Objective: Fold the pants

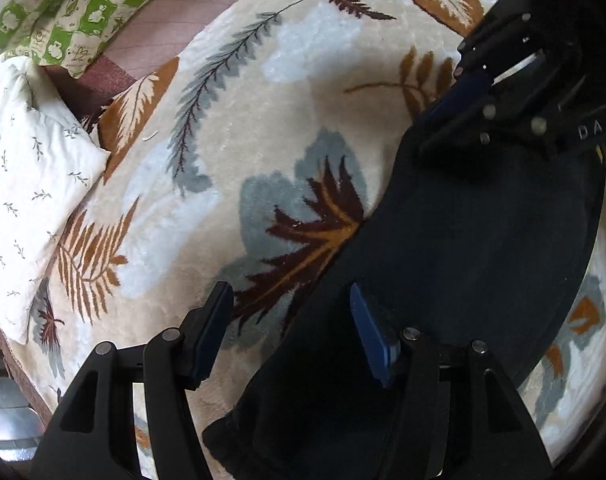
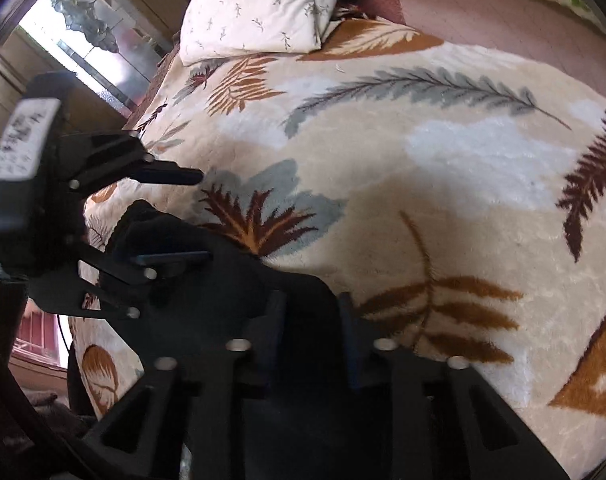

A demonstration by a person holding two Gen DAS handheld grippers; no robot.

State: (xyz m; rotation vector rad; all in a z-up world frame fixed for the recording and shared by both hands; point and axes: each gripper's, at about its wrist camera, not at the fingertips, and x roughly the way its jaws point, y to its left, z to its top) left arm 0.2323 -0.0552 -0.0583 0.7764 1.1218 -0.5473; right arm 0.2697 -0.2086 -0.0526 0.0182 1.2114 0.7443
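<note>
Dark navy pants (image 1: 463, 256) lie on a cream leaf-patterned blanket (image 1: 263, 120). My left gripper (image 1: 291, 328) is open, its right finger over the pants' edge and its left finger over the blanket. It also shows in the right wrist view (image 2: 203, 216), open, with the lower finger against the cloth. My right gripper (image 2: 309, 320) has its jaws set narrow with dark pants cloth (image 2: 239, 292) between them. In the left wrist view the right gripper (image 1: 455, 92) sits at the pants' far end.
A white sprigged pillow (image 1: 27, 184) lies at the blanket's left side, also in the right wrist view (image 2: 255, 8). A green patterned quilt (image 1: 71, 4) lies beyond a maroon sheet (image 1: 175, 16). A window (image 2: 91, 52) is past the bed's edge.
</note>
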